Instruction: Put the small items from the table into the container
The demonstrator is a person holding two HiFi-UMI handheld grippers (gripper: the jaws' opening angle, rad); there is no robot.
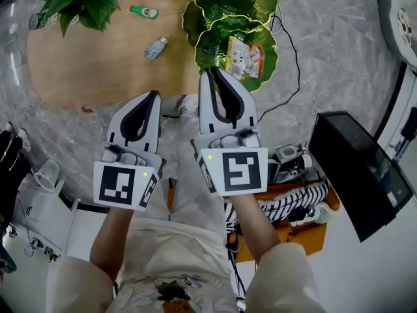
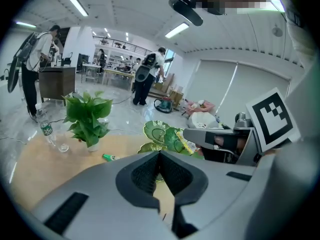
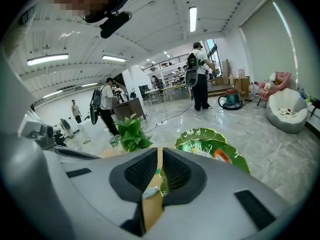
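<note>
Fingers (image 2: 142, 174) of the left gripper (image 1: 154, 96) are closed tip to tip with nothing between them. The fingers (image 3: 177, 171) of the right gripper (image 1: 210, 72) are also together, leaving only a thin slit, and they hold nothing. Through that slit in the right gripper view a strip of the table and two small items on it can be seen.

In the head view both grippers sit in the middle of the frame, side by side and pointing up the picture. The left one's tips lie at the lower edge of the round wooden table (image 1: 98, 64). The right one's tips overlap the left rim of a green leaf-shaped dish (image 1: 207, 44); whether they touch it cannot be told.

Two small items lie on the bare wood:
- a green tube (image 1: 143, 12) near the top of the frame
- a pale packet (image 1: 156, 47) below it, just left of the dish

A snack packet (image 1: 244, 57) lies inside the leaf-shaped dish. A second leaf dish (image 1: 257, 2) sits just above it at the top edge.

A potted plant (image 1: 85, 2) fills the upper left corner of the table. A black cable (image 1: 291, 57) curls over the grey floor right of the dishes, and a black box (image 1: 355, 175) stands at the right
</note>
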